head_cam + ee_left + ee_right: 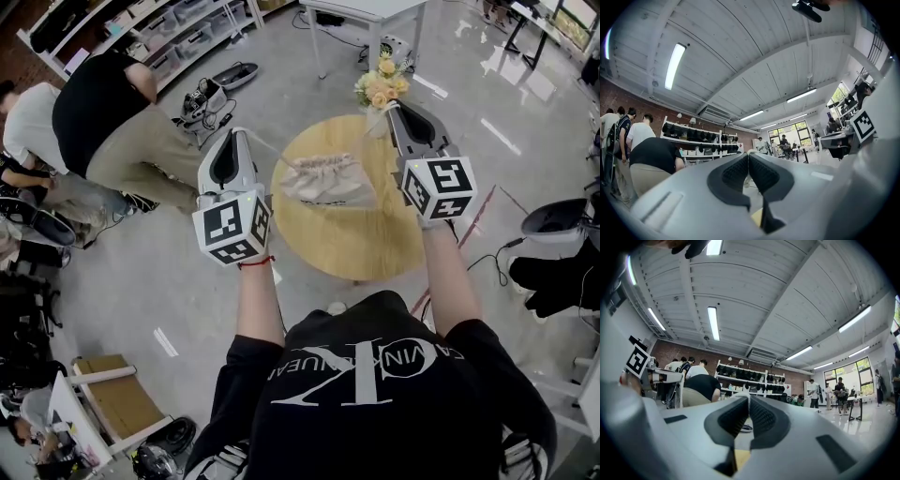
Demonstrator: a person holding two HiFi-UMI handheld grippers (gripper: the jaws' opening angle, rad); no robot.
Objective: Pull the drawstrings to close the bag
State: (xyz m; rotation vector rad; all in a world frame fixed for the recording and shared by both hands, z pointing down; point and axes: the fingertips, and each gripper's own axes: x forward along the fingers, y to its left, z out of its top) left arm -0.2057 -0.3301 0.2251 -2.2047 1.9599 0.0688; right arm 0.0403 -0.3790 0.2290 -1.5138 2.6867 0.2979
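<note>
Step in hand, by judgement: cinching pull. Beige fabric drawstring bag (328, 180) lies mid round wooden table (375, 248), between both grippers, mouth already gathered.
Left gripper (240, 133): jaws pressed together, pale bit pinched at tips, likely thin pale drawstring (267, 147) running taut to bag.
Right gripper (394, 106): likewise clamped, pale scrap at tips.
Next: draw grippers wider apart, level, without loosening grip, until mouth seals.
Right-side cord hard to trace beside peach flower bunch (382, 82).
Gripper views face ceiling; bag absent there.

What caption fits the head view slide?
Left claw and right claw, shut on drawstrings, flank the cinched bag on the round table.
</note>
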